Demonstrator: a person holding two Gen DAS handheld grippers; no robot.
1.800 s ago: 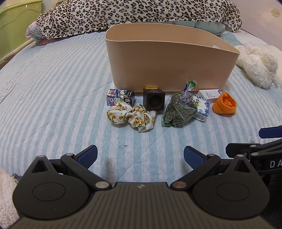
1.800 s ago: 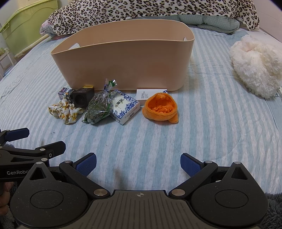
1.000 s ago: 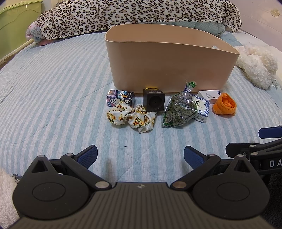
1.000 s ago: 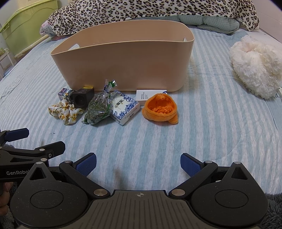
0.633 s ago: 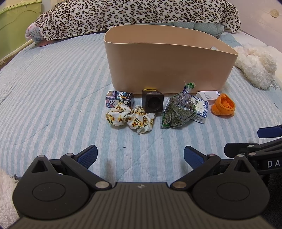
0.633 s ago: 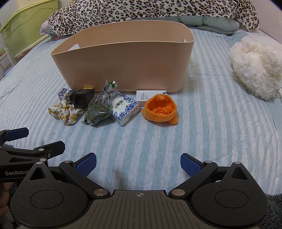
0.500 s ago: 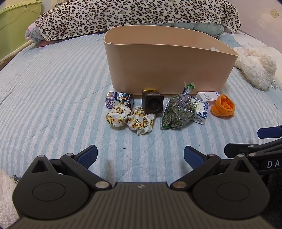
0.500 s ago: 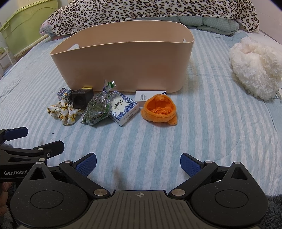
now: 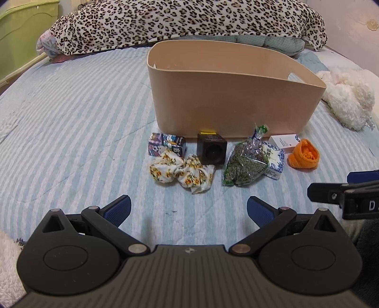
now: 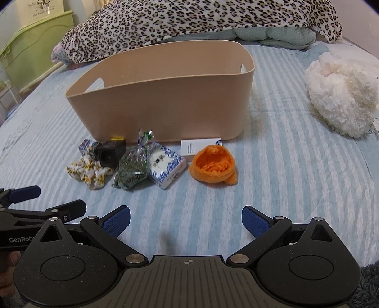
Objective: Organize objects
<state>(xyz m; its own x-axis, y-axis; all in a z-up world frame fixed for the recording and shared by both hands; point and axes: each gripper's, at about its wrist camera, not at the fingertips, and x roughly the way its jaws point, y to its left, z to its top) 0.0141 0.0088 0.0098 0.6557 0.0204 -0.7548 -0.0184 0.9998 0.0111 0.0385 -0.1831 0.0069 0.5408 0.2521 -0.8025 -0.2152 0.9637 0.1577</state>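
A tan bin [image 9: 232,104] [image 10: 165,101] stands on the striped bed. In front of it lie a small printed box [image 9: 165,144], a floral scrunchie [image 9: 182,171] [image 10: 87,174], a black cube [image 9: 211,151] [image 10: 110,152], a bag of dried herbs [image 9: 245,162] [image 10: 131,165], a blue-white tissue pack [image 10: 165,164], a white card box [image 9: 284,142] and an orange cloth [image 9: 304,157] [image 10: 213,164]. My left gripper [image 9: 188,208] is open and empty, short of the scrunchie. My right gripper [image 10: 186,219] is open and empty, short of the orange cloth.
A leopard-print blanket [image 9: 180,21] lies behind the bin. A fluffy white plush [image 10: 341,94] sits at the right. Green furniture [image 10: 35,45] stands beyond the bed's left edge.
Both grippers have risen and tilted a little, so the inside of the bin shows more. The objects have not moved.
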